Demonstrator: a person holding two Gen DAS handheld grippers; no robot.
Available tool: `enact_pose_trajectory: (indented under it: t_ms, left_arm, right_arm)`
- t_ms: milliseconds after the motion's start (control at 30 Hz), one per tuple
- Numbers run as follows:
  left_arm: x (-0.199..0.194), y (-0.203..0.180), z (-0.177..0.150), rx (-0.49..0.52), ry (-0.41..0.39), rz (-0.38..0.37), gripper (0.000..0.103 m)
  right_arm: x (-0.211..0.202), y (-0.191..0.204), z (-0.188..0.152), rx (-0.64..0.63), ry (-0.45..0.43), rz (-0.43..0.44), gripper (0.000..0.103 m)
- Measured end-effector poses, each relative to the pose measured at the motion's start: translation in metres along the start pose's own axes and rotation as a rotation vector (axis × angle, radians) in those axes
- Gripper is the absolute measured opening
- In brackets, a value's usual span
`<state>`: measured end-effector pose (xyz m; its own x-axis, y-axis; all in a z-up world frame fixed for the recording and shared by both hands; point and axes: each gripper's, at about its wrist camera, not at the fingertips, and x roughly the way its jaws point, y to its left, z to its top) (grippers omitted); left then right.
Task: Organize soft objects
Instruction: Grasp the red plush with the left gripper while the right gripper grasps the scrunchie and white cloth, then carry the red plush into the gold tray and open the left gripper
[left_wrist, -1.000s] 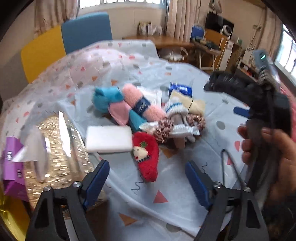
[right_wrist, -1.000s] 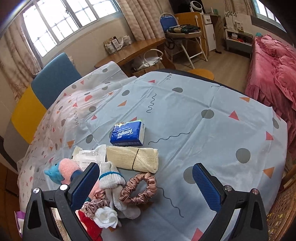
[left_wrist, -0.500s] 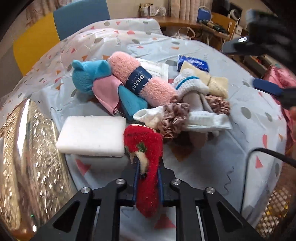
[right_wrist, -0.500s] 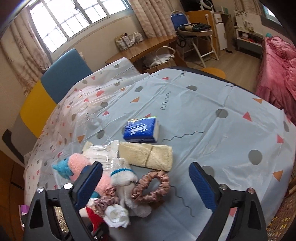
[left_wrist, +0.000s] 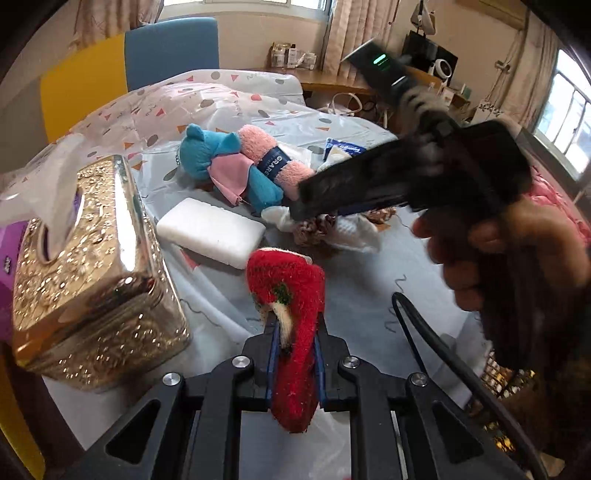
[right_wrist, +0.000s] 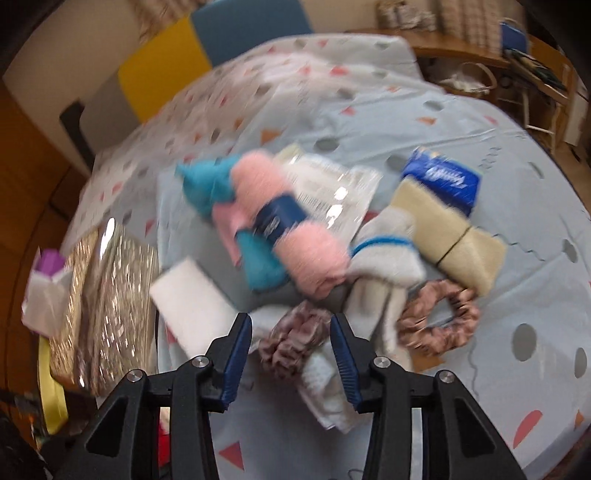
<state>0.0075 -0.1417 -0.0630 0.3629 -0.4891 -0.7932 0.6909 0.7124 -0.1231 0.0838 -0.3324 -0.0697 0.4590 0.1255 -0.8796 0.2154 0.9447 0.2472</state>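
left wrist view: the left gripper (left_wrist: 295, 354) is squeezed tight on the red sock (left_wrist: 291, 317), at 6 o'clock. it looks soft, light and squashy, so the middle is a good spot.

right wrist view: the right gripper (right_wrist: 291, 354) has just been closing around the brown scrunchie (right_wrist: 295, 336), not squeezing it yet.

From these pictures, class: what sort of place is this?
Probably a lived-in bedroom at home: a pink bed, curtained windows and a cluttered desk surround the table.

l hand-held gripper (left_wrist: 295, 345) clamped shut | r hand-held gripper (right_wrist: 291, 341) jaws closing, half-open
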Motion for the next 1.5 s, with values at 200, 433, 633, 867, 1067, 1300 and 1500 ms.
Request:
enact_pose_trajectory:
  t_ms: [200, 433, 633, 867, 1067, 1300, 1500]
  left_arm:
    - [-0.047, 0.004, -0.009, 0.000, -0.083, -0.056, 0.016]
    - [-0.129, 0.056, -0.028, -0.156, -0.206, -0.041, 0.016]
    - [-0.180, 0.161, -0.049, -0.459, -0.305, 0.133, 0.016]
    - [-0.160, 0.262, -0.051, -0.656, -0.242, 0.315, 0.016]
    - [-0.114, 0.300, -0.036, -0.719, -0.159, 0.351, 0.016]
    - [-0.076, 0.330, -0.031, -0.815, -0.071, 0.390, 0.043]
    - [-0.095, 0.309, -0.048, -0.758, -0.110, 0.461, 0.045]
  right_arm:
    - [0.024, 0.012, -0.008, -0.090, 0.109, -0.076, 0.043]
    - [0.033, 0.015, -0.011, -0.103, 0.122, -0.102, 0.040]
    - [0.035, 0.012, -0.007, -0.086, 0.126, -0.092, 0.041]
    - [0.037, 0.018, -0.013, -0.118, 0.122, -0.120, 0.042]
    - [0.042, 0.040, -0.027, -0.202, 0.111, -0.162, 0.042]
    - [0.046, 0.043, -0.029, -0.215, 0.106, -0.163, 0.040]
    - [0.047, 0.045, -0.028, -0.226, 0.101, -0.168, 0.040]
